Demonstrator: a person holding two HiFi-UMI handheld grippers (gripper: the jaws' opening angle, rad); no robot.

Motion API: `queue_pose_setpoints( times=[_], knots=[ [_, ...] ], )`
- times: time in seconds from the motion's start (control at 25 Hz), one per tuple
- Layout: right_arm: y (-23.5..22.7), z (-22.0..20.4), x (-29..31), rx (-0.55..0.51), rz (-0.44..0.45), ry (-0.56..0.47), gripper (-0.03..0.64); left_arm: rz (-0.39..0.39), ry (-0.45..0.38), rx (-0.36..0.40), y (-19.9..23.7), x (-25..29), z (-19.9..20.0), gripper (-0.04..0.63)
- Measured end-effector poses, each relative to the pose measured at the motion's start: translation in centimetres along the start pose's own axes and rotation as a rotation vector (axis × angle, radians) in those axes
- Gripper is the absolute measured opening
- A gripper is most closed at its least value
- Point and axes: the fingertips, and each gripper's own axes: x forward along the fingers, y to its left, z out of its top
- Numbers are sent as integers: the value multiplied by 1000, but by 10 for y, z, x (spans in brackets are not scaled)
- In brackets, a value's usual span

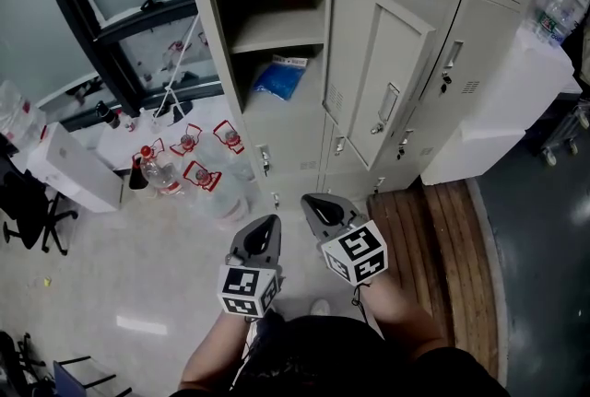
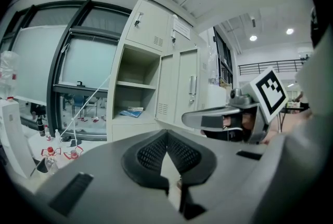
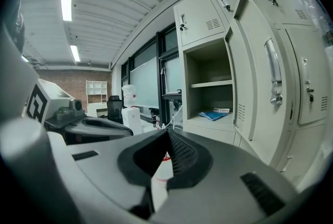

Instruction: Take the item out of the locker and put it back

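A blue packet (image 1: 279,77) lies on the lower shelf of the open locker (image 1: 277,123); the shelf above it holds a small dark thing I cannot make out. The packet also shows in the left gripper view (image 2: 130,112) and the right gripper view (image 3: 213,114). Both grippers hang side by side over the floor, well short of the locker. My left gripper (image 1: 270,222) (image 2: 166,135) is shut with nothing in it. My right gripper (image 1: 313,201) (image 3: 167,134) is shut and empty too. Each gripper sees the other, the right gripper (image 2: 229,116) and the left gripper (image 3: 78,124).
The locker door (image 1: 378,82) swings out to the right of the opening. Several water bottles with red labels (image 1: 184,169) stand on the floor at the left, by a white box (image 1: 78,169) and a black chair (image 1: 28,206). A wooden platform (image 1: 433,248) lies at the right.
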Motion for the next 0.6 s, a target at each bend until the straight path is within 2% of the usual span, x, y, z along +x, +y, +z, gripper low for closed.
queue_pose_setpoints(
  times=[0.6],
  knots=[
    [0, -2, -4, -7, 10, 5, 0, 0, -1, -2, -7, 1, -2, 5]
  ],
)
